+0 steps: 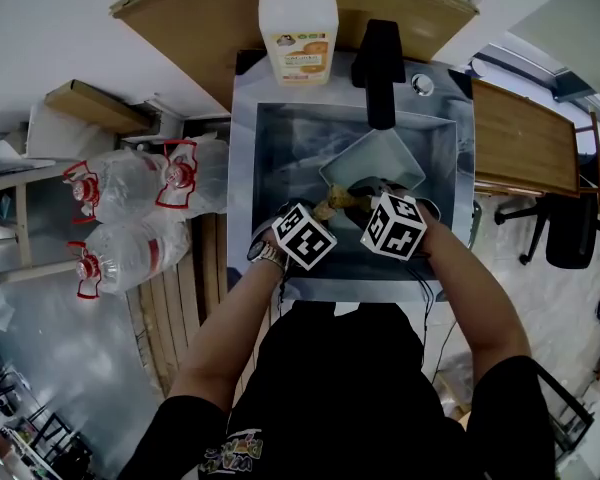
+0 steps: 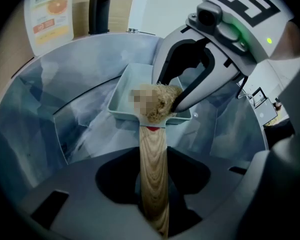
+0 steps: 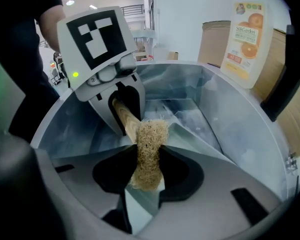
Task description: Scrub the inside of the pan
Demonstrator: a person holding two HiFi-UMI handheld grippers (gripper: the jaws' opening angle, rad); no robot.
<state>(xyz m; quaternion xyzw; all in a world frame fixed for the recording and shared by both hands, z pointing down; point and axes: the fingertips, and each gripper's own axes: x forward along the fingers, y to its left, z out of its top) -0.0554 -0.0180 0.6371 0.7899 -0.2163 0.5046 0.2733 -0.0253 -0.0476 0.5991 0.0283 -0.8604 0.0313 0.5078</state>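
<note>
A pale green square pan (image 1: 375, 163) lies tilted in the steel sink (image 1: 270, 138). Its wooden handle (image 2: 154, 174) runs back between the jaws of my left gripper (image 2: 152, 181), which is shut on it. My right gripper (image 3: 147, 171) is shut on a tan fibrous scrub pad (image 3: 147, 151). In the left gripper view the pad (image 2: 162, 104) sits at the pan's near rim (image 2: 125, 115), where the handle joins, with the right gripper (image 2: 205, 69) above it. From the head view both marker cubes hang side by side over the sink's front: the left gripper (image 1: 325, 213) and the right gripper (image 1: 368, 200).
A soap bottle with an orange label (image 1: 298, 30) stands behind the sink, next to a black tap (image 1: 378, 58). A wooden board (image 1: 525, 138) lies to the right. Large water bottles with red caps (image 1: 130, 183) sit on the floor at the left.
</note>
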